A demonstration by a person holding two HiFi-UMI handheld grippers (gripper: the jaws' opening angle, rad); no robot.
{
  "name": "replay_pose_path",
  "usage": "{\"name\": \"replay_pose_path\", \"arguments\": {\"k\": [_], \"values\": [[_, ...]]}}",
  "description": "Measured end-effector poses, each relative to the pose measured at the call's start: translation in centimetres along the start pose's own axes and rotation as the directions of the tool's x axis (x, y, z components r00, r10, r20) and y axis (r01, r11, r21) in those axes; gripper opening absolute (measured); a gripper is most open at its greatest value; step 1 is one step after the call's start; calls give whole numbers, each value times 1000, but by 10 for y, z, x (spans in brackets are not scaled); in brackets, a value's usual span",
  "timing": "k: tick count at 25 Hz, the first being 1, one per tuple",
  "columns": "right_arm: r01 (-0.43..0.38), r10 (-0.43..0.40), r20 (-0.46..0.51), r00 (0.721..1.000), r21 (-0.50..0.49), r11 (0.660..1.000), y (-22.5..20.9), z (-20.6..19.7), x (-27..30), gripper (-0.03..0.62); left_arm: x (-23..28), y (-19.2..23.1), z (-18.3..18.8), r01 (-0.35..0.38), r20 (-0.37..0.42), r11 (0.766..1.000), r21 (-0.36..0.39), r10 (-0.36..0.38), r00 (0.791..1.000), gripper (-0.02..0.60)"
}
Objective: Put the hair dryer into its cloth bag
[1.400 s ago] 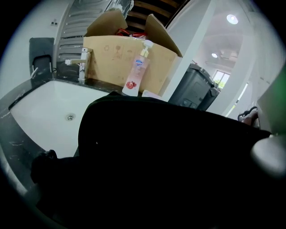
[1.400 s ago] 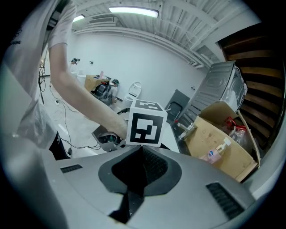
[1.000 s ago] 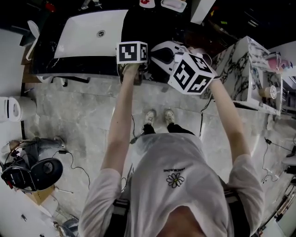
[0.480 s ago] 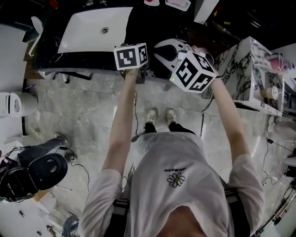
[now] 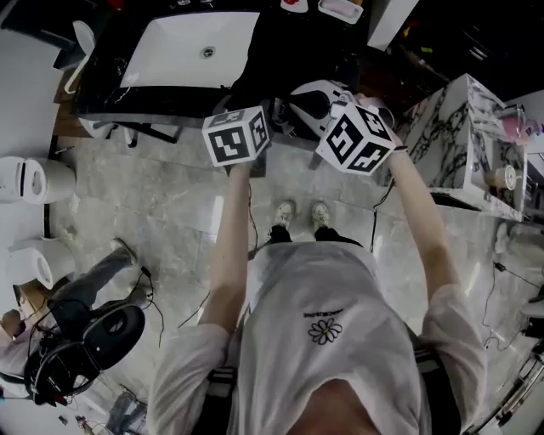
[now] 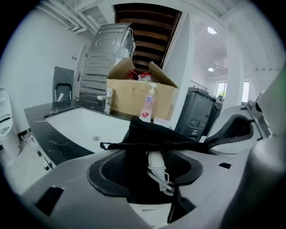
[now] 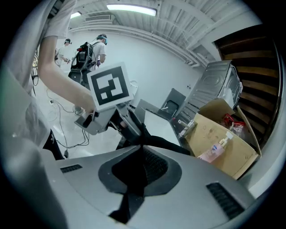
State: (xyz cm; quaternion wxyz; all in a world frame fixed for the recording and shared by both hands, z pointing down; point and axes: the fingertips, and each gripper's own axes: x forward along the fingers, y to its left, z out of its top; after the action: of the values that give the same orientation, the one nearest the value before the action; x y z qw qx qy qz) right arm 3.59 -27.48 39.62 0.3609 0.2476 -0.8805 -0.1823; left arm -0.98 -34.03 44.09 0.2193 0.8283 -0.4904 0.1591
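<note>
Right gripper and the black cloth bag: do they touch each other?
Touching. The right gripper view shows it: the right gripper is shut on a fold of the black cloth bag, and the cloth is pinched between its jaws.

Head view dim and underexposed, gripper views bright under a long white ceiling strip light [image 7: 132,9] and a round white ceiling lamp [image 6: 212,30], strong fisheye bending, black vignetted corners, close grey left gripper [image 6: 149,174] soft.

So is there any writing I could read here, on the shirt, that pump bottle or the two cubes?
Nothing here reads clearly.
Shirt print: one small line above the flower, too small to read.
Pump bottle: label blurred, unreadable.
Left cube and right cube: black-and-white square patterns only, no letters or numbers.
</note>
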Motion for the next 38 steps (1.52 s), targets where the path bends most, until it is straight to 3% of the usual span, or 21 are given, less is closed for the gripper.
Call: {"name": "replay_pose_path", "arguments": {"k": [4,8,12,21,25,28,31,33,38], "values": [[2,-2,-13,1000,-30,1000,13,1,9,20,-32,9,0,-17,37,1000,-26,18,999,252],[10,-15,-53,998,-94,996,27,-4,20,20,-55,13,8,-58,84,998,1,58,995,242],[5,-11,-73,997,-90,996,43,-9,33,20,-68,19,11,-84,109,996,7,82,991,241],[25,-24,-73,997,10,1000,59,-17,47,20,-70,19,5,-68,102,998,-9,69,992,241],[31,-27,-40,999,103,994,62,-14,42,21,-70,11,6,-53,117,999,4,52,992,241],[41,-44,9,999,199,979,54,-4,29,127,-74,5,15,-47,142,999,24,43,989,241],[116,-146,82,986,291,950,28,15,5,126,-80,0,30,-41,180,998,44,32,983,241],[164,-230,139,963,372,914,7,28,-16,119,-86,-5,42,-35,209,998,58,22,978,241],[238,-454,245,857,593,769,-42,44,-74,99,-101,-22,69,-35,272,992,118,1,962,230]]}}
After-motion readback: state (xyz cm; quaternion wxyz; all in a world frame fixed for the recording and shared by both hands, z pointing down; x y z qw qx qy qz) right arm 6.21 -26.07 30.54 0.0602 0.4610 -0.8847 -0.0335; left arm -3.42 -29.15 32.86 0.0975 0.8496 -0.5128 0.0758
